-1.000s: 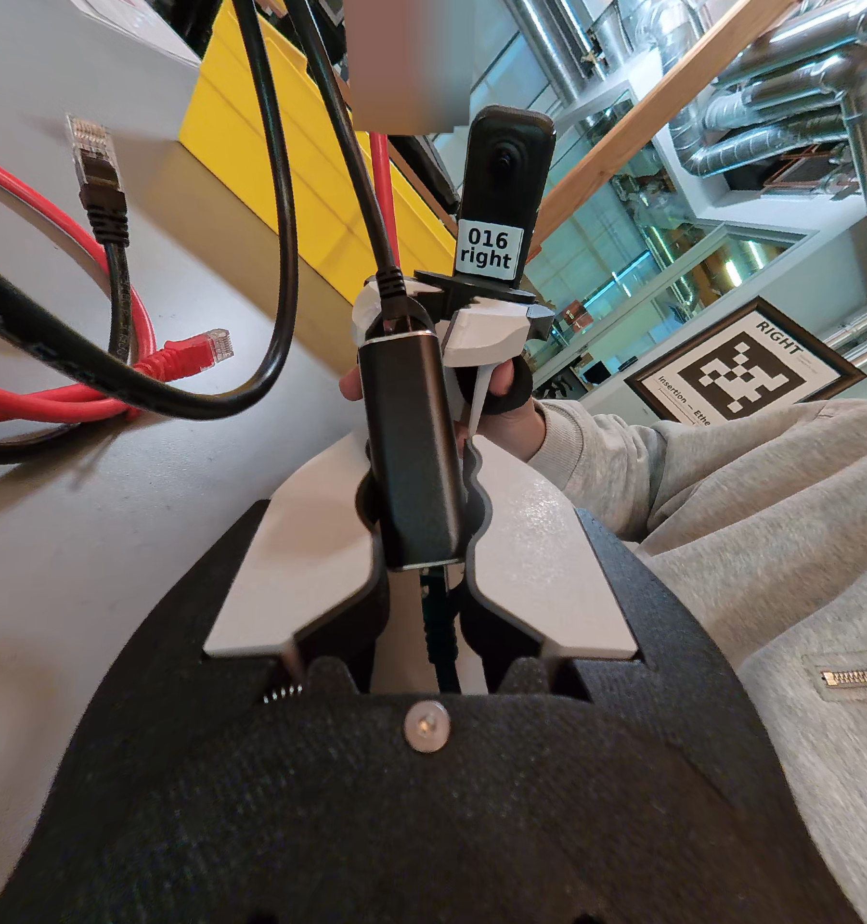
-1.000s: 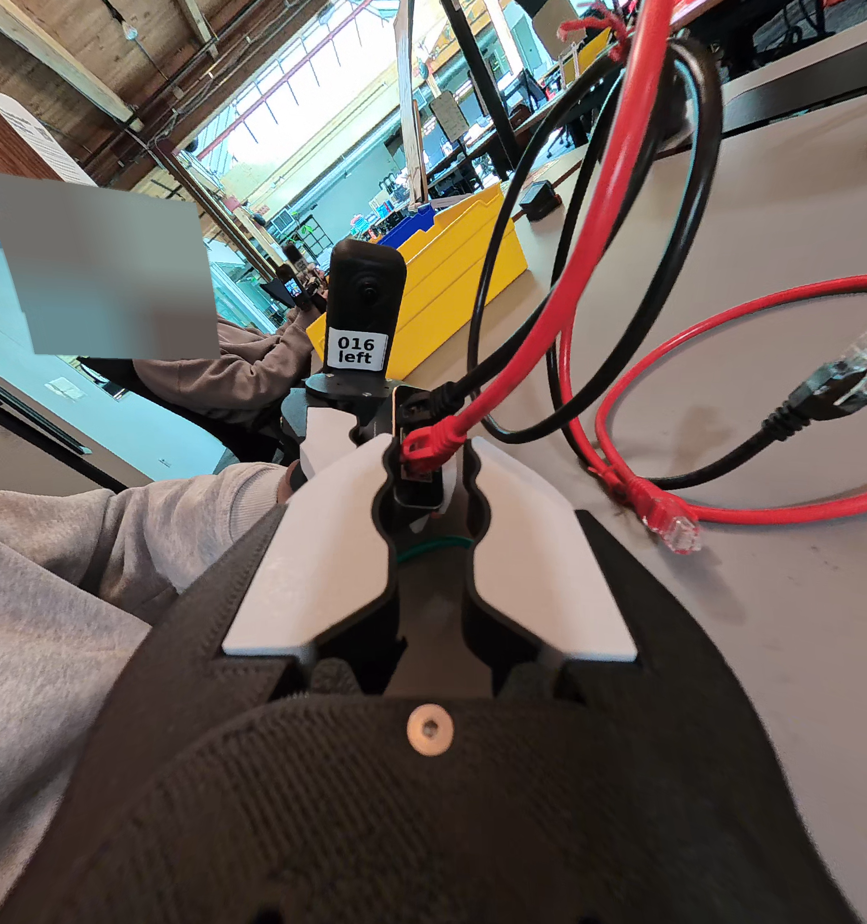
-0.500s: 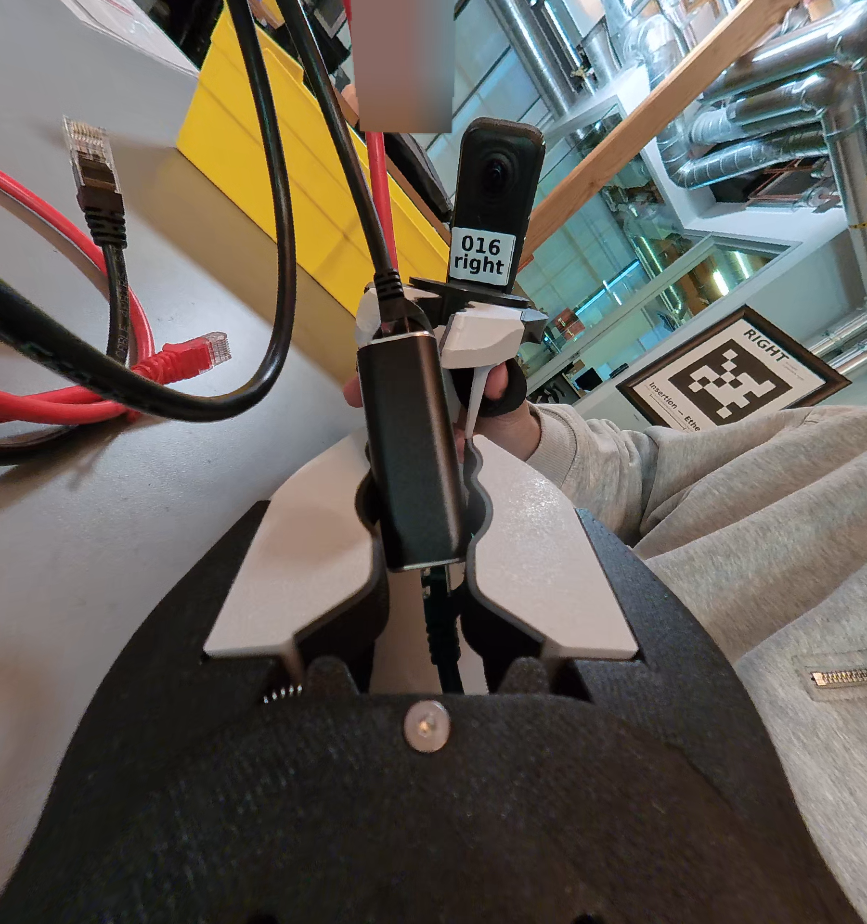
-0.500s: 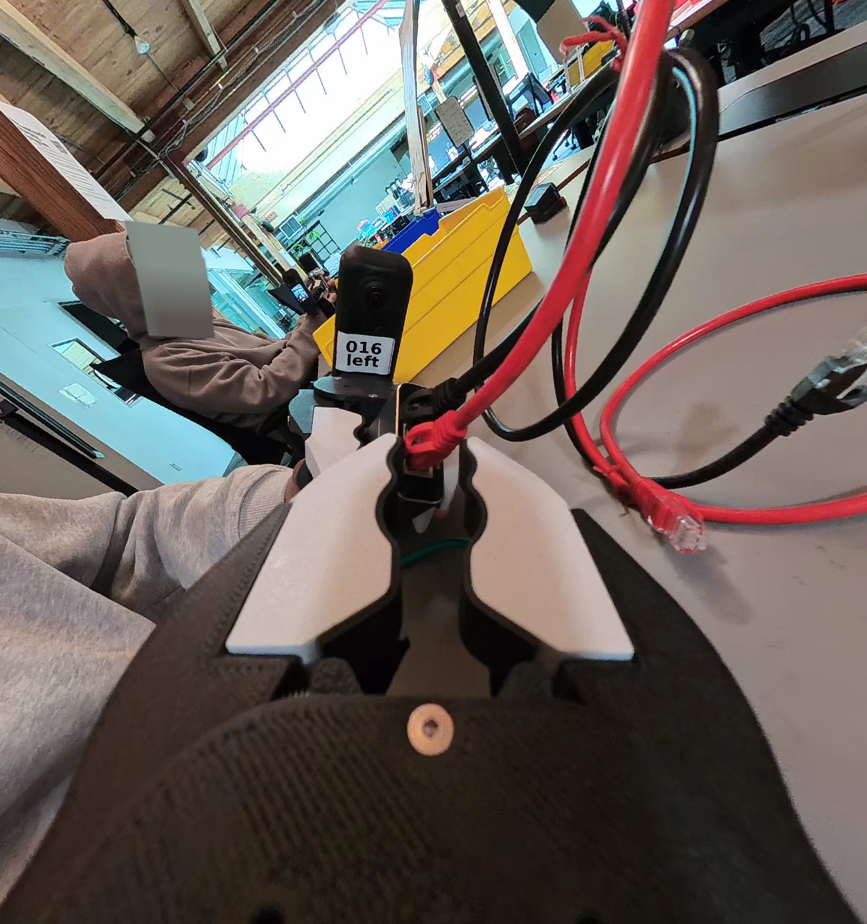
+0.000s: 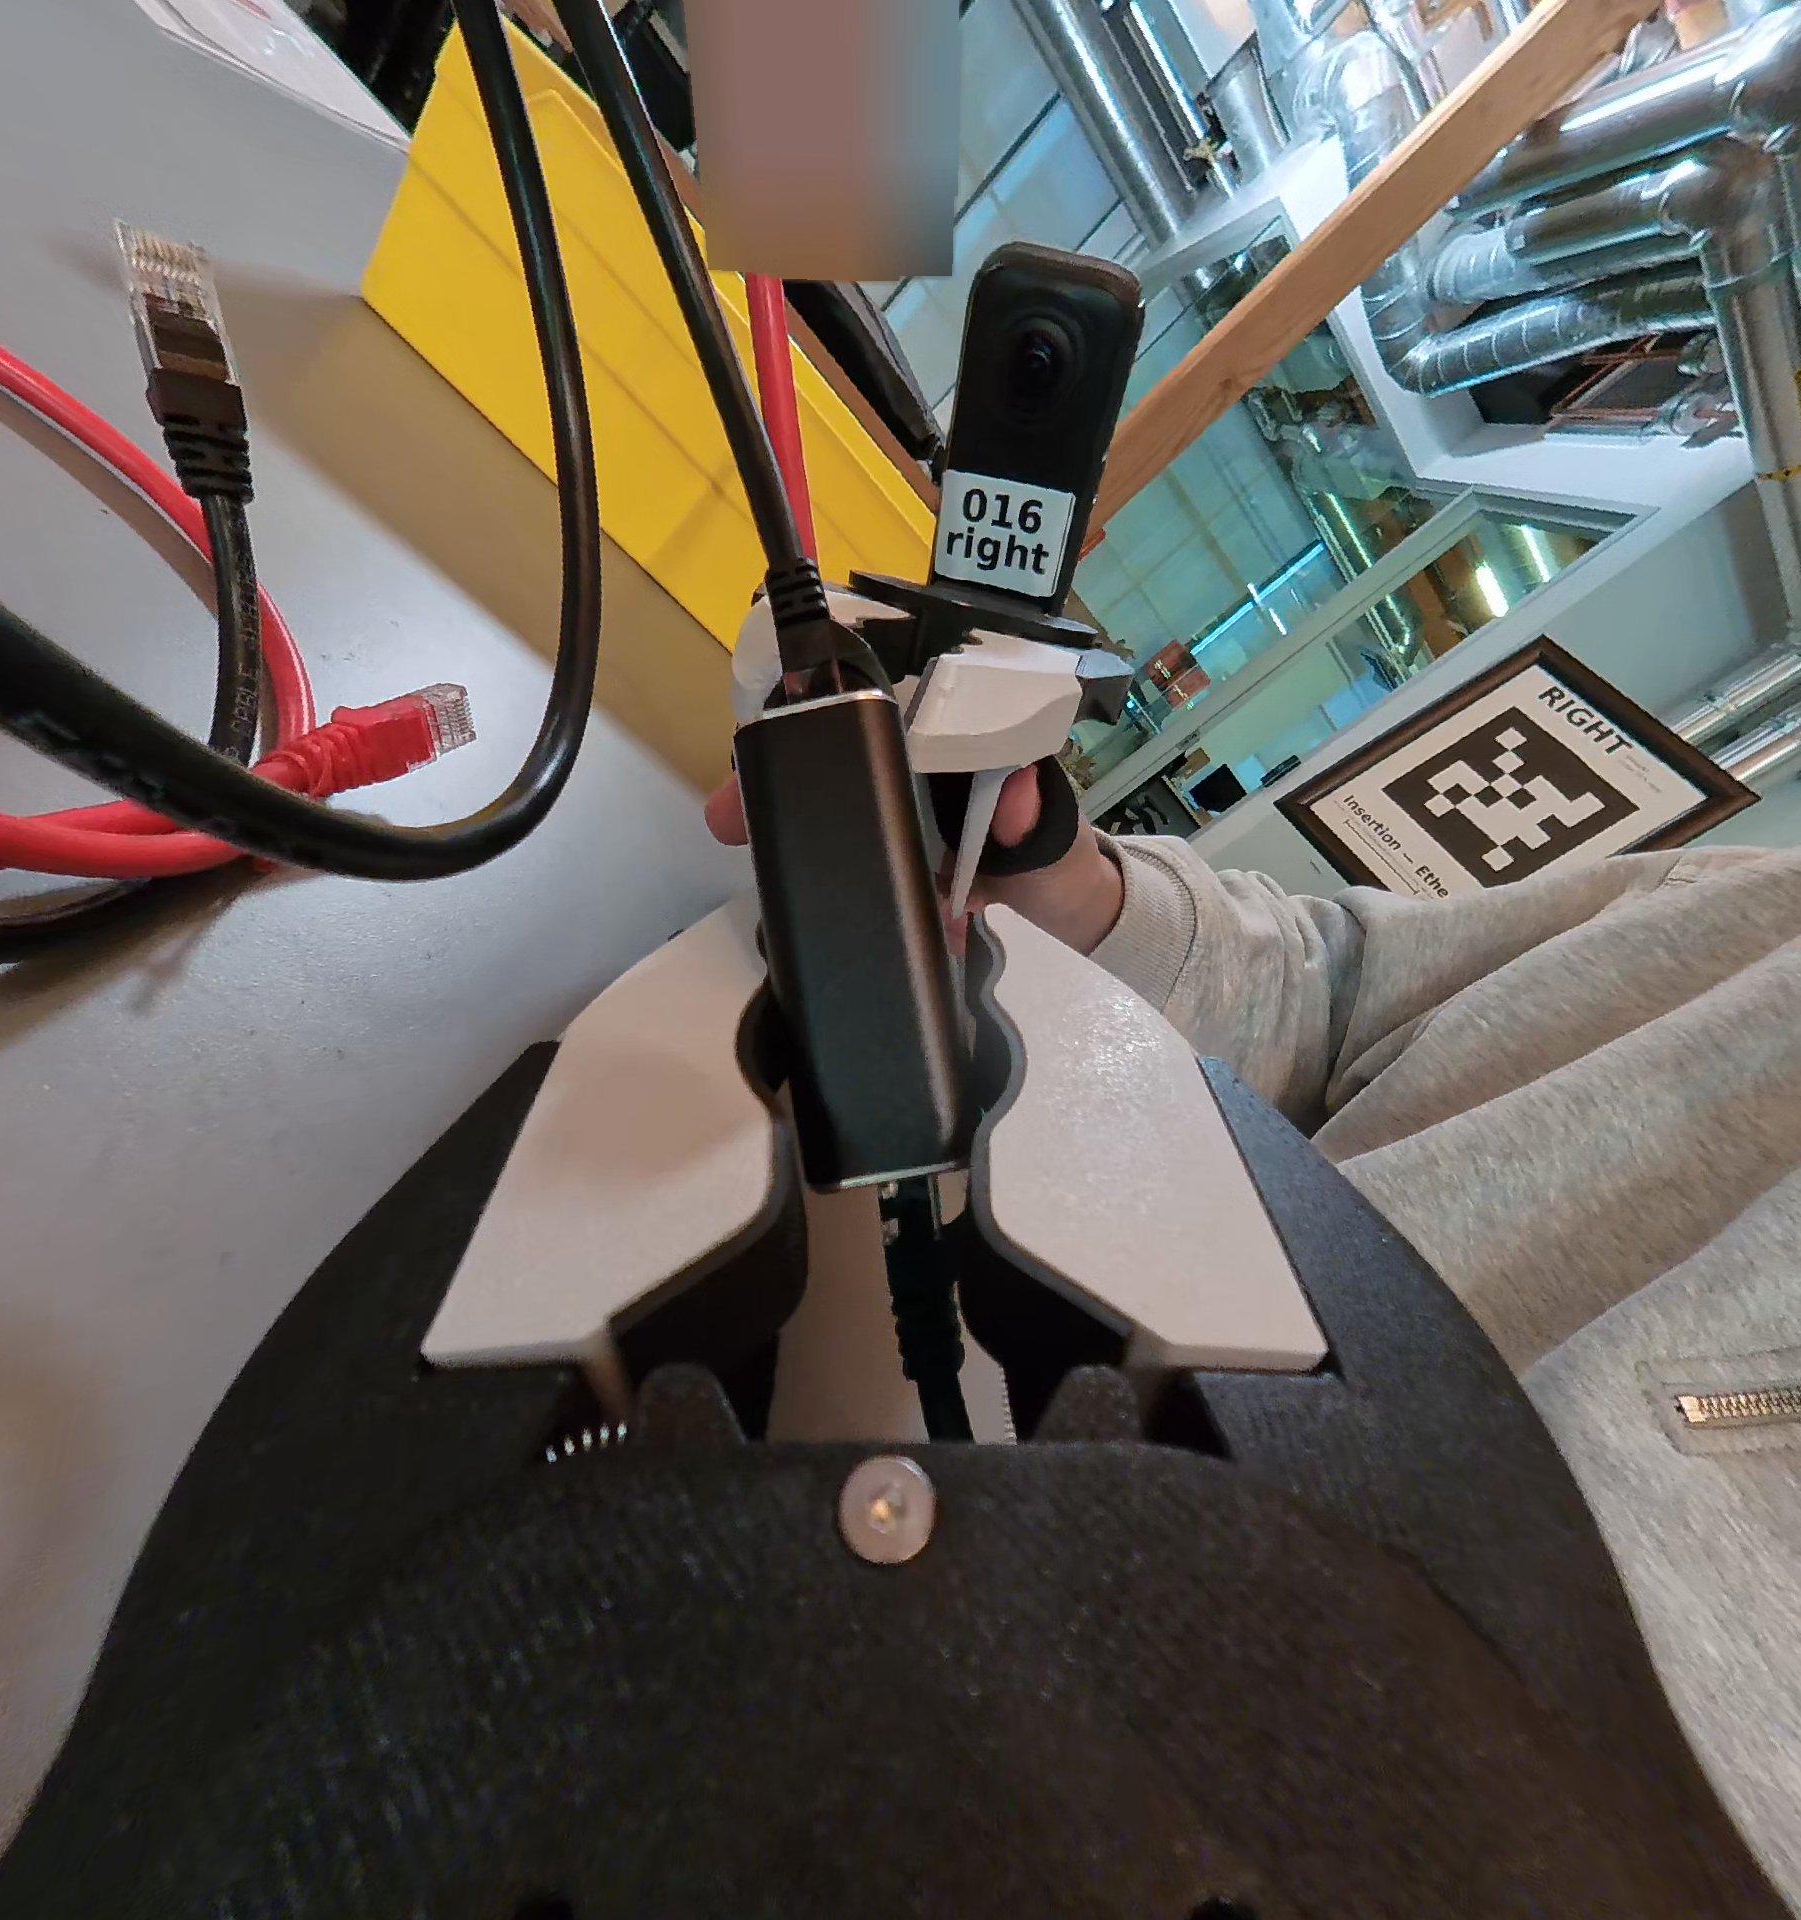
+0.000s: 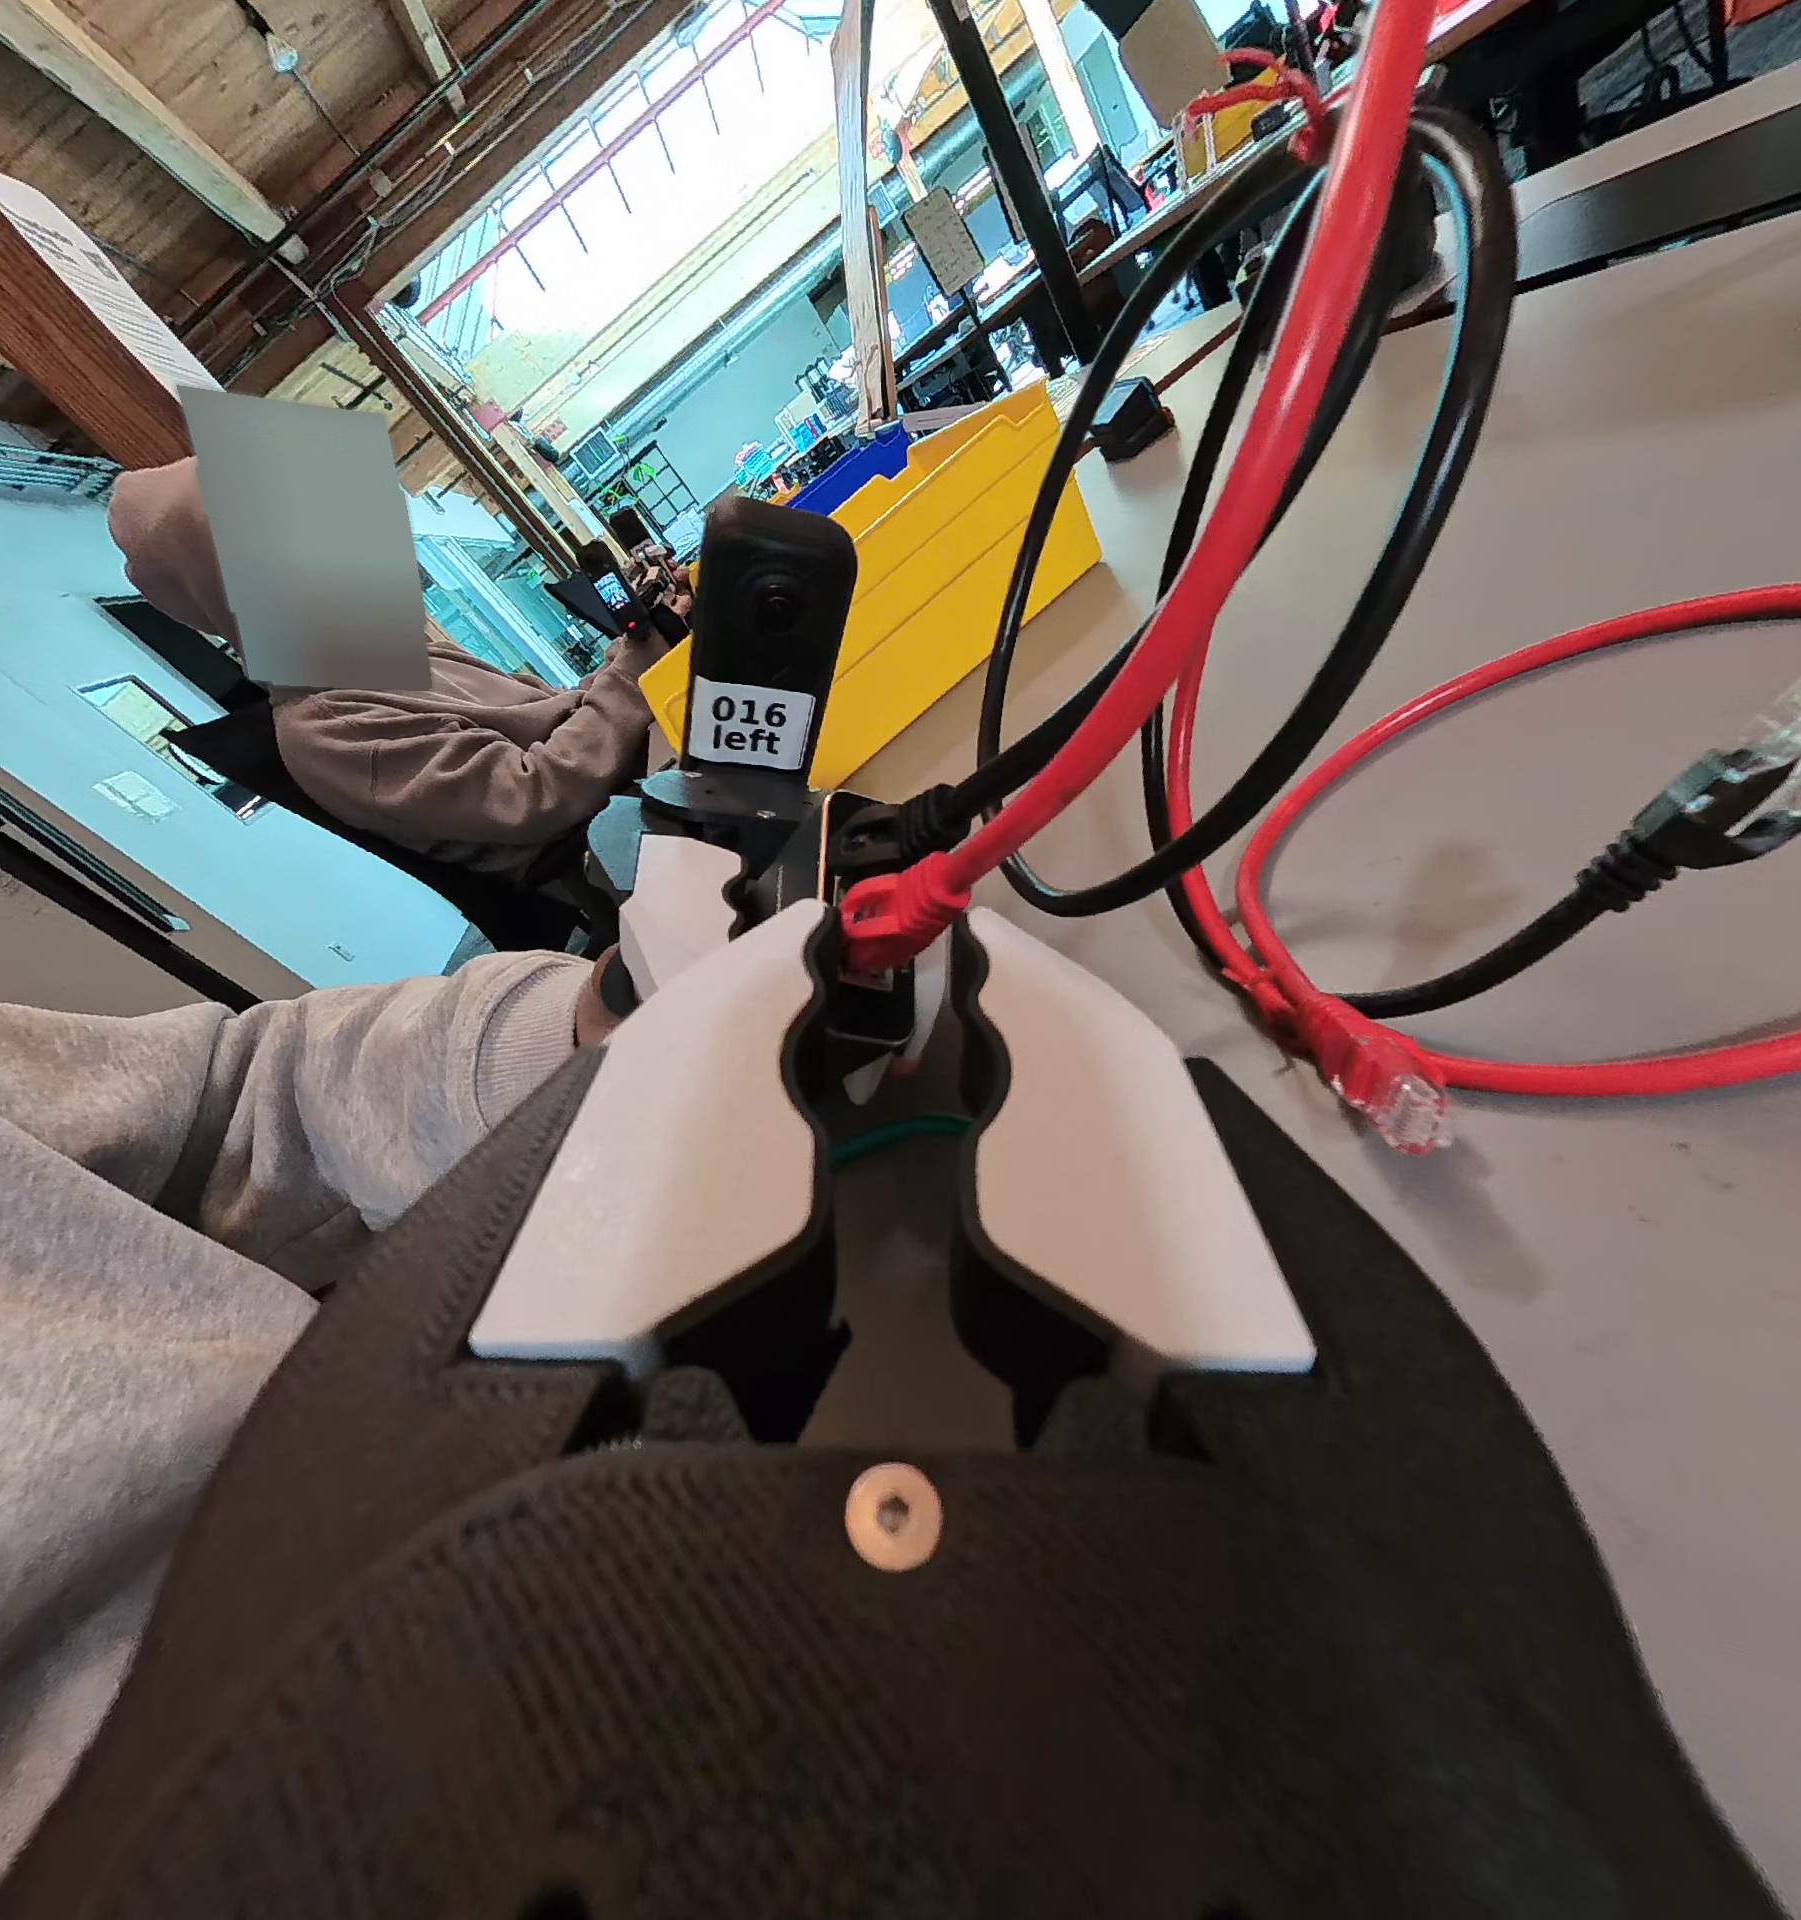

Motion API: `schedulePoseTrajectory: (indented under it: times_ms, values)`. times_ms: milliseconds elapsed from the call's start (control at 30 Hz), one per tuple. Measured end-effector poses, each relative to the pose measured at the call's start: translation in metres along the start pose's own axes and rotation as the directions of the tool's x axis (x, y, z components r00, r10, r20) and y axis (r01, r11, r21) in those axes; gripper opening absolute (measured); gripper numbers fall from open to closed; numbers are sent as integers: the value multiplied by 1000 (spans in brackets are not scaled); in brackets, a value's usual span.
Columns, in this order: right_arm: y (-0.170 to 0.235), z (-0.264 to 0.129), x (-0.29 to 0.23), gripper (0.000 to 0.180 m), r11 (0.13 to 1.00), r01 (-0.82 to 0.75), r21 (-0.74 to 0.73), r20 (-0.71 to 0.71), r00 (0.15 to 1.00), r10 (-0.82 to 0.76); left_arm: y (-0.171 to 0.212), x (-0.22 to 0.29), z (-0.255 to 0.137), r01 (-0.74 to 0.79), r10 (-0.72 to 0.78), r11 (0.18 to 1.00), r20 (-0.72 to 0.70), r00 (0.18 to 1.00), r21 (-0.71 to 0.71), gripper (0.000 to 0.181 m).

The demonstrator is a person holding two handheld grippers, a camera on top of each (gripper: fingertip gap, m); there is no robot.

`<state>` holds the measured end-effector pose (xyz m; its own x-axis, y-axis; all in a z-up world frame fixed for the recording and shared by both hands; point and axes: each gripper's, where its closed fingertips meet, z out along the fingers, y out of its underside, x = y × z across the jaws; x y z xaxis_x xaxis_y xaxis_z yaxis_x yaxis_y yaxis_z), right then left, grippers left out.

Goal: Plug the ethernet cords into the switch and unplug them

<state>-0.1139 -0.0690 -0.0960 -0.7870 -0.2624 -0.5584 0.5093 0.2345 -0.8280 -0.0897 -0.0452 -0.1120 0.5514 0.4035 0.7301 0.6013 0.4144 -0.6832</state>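
Yellow bin (framed marker sign).

Loose plugs lie on table right of switch.

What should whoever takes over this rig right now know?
Left gripper: shut on the black switch, held above the table.
Right gripper: shut on the red plug, at the switch's port; whether it is seated cannot be told.
One black cord is plugged into the switch.
Loose on the table: a second red plug and a black plug.
Left: those cords, then unplug all.
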Motion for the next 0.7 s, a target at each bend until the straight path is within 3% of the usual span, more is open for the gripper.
schedulePoseTrajectory:
  times_ms: [700]
  values:
    - [-5, 1, 0, 18, 965, 255, -52, -134, 956, -260, 0, 2, 1, -11, 11, 1000, -1, 1000, 6, 30]
